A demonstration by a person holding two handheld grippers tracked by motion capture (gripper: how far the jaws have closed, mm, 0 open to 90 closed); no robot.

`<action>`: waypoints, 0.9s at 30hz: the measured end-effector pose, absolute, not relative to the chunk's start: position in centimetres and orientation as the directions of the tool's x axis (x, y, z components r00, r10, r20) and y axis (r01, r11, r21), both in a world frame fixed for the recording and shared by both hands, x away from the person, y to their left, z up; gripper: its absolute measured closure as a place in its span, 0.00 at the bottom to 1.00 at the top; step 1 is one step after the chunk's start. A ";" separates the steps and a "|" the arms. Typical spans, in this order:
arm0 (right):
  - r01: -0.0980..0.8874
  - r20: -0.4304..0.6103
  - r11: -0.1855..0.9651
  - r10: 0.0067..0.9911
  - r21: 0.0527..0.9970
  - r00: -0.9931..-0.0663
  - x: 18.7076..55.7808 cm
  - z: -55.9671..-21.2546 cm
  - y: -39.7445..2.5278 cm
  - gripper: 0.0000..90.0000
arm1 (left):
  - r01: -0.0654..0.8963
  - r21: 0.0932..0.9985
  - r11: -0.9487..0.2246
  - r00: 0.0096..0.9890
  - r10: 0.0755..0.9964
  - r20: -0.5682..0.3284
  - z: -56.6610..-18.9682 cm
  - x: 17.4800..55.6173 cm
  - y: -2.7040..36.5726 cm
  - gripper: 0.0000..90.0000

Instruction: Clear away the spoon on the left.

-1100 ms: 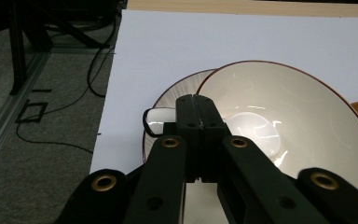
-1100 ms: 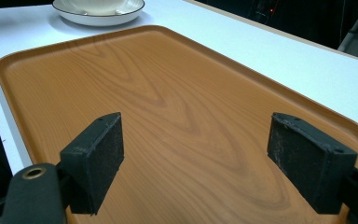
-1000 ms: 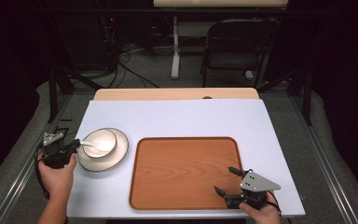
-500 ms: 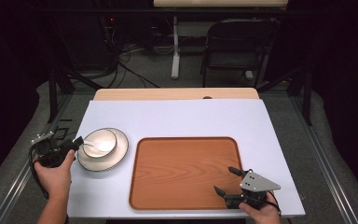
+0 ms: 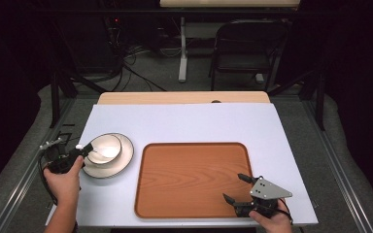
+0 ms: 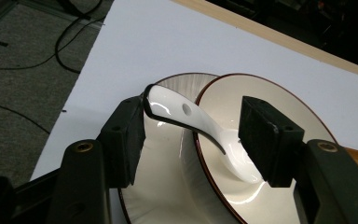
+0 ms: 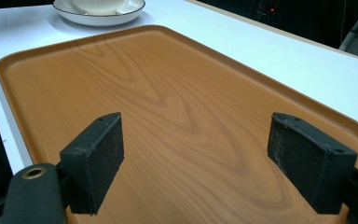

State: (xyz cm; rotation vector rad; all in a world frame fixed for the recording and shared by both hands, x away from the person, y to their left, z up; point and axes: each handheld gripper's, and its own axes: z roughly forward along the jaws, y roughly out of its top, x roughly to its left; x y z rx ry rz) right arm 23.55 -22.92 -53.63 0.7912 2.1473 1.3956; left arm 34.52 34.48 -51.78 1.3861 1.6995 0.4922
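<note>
A white ceramic spoon (image 6: 205, 126) lies in a cream bowl (image 6: 270, 102) with a dark rim, its handle sticking out over the rim to the left. The bowl stands on a matching plate (image 6: 168, 182) at the table's left (image 5: 121, 160). My left gripper (image 6: 196, 126) is open, one jaw on each side of the spoon handle; the handle's end lies against the left pad (image 6: 126, 135). In the high view it reaches in from the left (image 5: 77, 149). My right gripper (image 5: 235, 187) is open and holds nothing, low over the near right corner of a wooden tray (image 7: 168, 84).
The tray (image 5: 194, 160) fills the middle front of the white table (image 5: 184, 121). A bare wooden strip (image 5: 184, 98) runs along the far edge. Beyond it stand a folding chair (image 5: 247, 48) and floor cables (image 5: 126, 63). The table's left edge is close to my left hand.
My left gripper has rolled onto its side and edged toward the bowl, so its jaws now sit around the spoon handle. The right gripper has stayed put.
</note>
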 end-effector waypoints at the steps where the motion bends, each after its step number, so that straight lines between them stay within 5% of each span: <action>1: 0.217 -0.066 0.322 0.679 0.922 -0.731 23.5 -53.6 -22.9 0.20 | 0.587 0.750 0.305 -0.001 0.927 -0.376 -51.9 34.6 34.4 0.46; 11: 0.218 -0.065 0.322 0.680 0.921 -0.730 23.5 -53.6 -23.0 0.20 | 0.594 0.750 0.291 0.034 0.923 -0.384 -52.8 35.5 33.7 0.49; 27: 0.219 -0.066 0.325 0.679 0.920 -0.731 23.5 -53.7 -23.0 0.20 | 0.583 0.761 0.286 0.033 0.927 -0.373 -53.1 35.7 33.8 0.73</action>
